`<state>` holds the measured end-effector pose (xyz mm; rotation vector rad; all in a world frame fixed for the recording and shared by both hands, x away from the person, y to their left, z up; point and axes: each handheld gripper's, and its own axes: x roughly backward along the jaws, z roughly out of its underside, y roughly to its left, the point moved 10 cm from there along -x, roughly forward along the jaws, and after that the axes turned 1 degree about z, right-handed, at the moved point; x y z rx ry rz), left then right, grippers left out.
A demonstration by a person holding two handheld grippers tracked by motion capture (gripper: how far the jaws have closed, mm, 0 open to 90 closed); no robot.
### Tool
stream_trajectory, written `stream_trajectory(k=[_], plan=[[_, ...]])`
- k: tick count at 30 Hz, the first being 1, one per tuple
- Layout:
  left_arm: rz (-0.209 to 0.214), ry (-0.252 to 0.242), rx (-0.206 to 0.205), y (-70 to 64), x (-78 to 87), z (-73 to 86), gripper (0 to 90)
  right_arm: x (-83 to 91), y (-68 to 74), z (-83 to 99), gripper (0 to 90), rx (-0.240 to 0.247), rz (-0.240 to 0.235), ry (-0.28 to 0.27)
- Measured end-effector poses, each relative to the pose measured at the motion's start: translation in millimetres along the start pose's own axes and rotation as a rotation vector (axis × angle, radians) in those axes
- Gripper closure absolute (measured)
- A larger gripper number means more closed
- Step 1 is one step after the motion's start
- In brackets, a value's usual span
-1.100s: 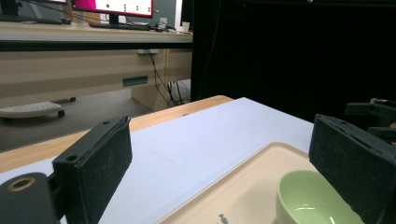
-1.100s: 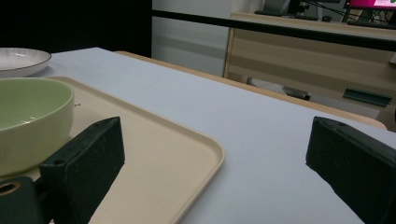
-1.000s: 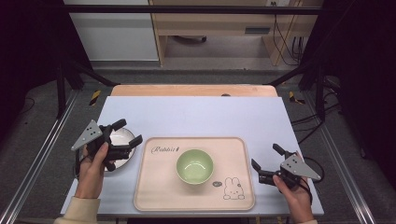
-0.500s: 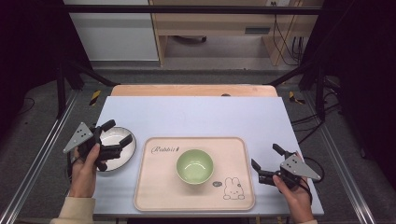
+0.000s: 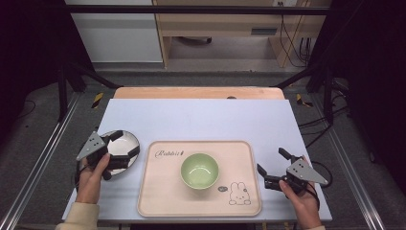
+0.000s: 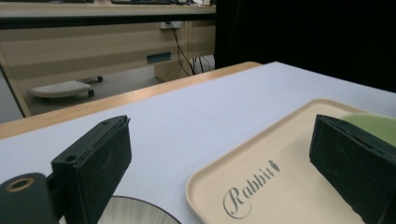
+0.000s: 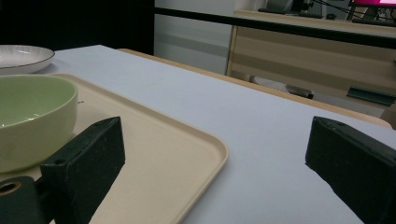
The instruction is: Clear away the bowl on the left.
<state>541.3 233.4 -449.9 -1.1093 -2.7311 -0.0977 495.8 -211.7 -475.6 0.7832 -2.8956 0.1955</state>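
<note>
A white plate with a dark rim (image 5: 120, 154) lies on the table left of the tray. My left gripper (image 5: 127, 143) hovers over it, open, with nothing between its fingers. In the left gripper view the plate's edge (image 6: 135, 212) lies low between the spread jaws of my left gripper (image 6: 219, 135). A green bowl (image 5: 199, 170) stands in the middle of the beige tray (image 5: 158, 201), which carries the word "Rabbit" and a rabbit drawing. My right gripper (image 5: 271, 161) rests open just right of the tray. The right gripper view has the bowl (image 7: 32, 116) at left.
The pale table top (image 5: 201, 120) stretches beyond the tray to a wooden strip at its far edge. Wooden furniture and cables lie on the floor beyond. Dark frame legs stand at both far corners. The tray's corner (image 7: 205, 149) lies between my right gripper's jaws.
My left gripper drifted left, then came back right and slightly nearer over the plate, still open. The right gripper, bowl and tray have not moved.
</note>
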Motion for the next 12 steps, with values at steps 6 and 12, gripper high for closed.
stream_trajectory(k=[6, 12], plan=[[0.043, 0.02, -0.044, -14.7, -4.8, 4.9, 5.5, -0.1, -0.8, 0.5, 4.8, -0.008, -0.002, -0.001], [0.075, 0.018, -0.05, -23.1, -6.6, 7.9, 5.5, 0.7, -0.1, -2.9, 4.2, -0.012, -0.01, -0.025]])
